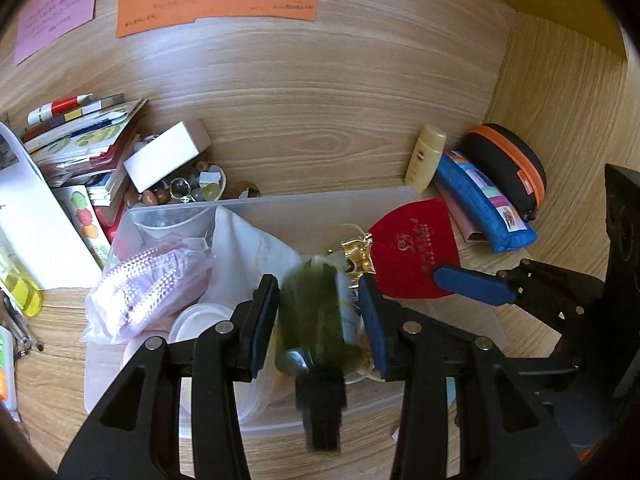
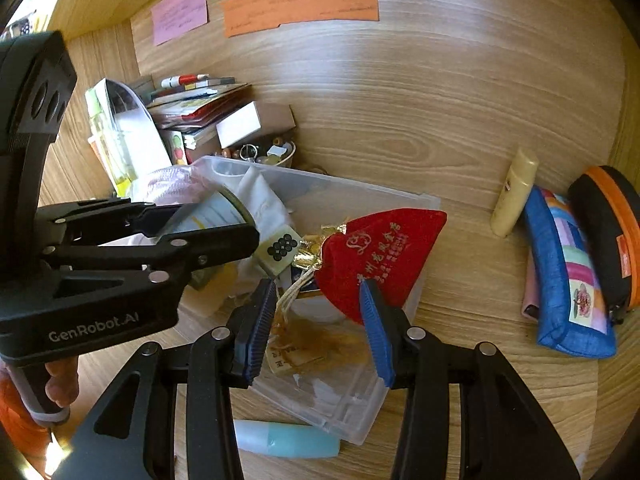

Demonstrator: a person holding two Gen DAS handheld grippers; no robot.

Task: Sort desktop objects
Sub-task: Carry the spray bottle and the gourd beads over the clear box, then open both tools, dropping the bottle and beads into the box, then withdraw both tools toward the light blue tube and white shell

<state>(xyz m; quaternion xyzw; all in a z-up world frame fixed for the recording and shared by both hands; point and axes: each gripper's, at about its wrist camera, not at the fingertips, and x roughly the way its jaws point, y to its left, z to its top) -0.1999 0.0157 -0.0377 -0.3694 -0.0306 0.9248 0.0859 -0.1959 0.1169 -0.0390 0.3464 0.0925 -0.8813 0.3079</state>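
A clear plastic bin [image 1: 280, 204] [image 2: 416, 204] on the wooden desk holds a pink bag [image 1: 152, 280], white cloth, a gold pouch and a red velvet pouch [image 1: 412, 256] [image 2: 380, 252]. My left gripper [image 1: 320, 320] is over the bin; a blurred dark green bottle [image 1: 316, 312] with a black cap lies between its open fingers, with gaps on both sides. In the right wrist view the left gripper [image 2: 224, 220] reaches in from the left with the bottle's pale label [image 2: 212, 212] between its fingers. My right gripper [image 2: 320, 320] is open over the bin's near part, its right finger at the red pouch's edge.
Books, a white box [image 1: 164, 156] and a dish of beads crowd the back left. A cream bottle [image 2: 516, 192], blue pencil case [image 2: 560, 268] and black-orange case [image 2: 604, 228] lie right of the bin. A pale blue tube [image 2: 284, 440] lies in front. Colored notes hang on the back wall.
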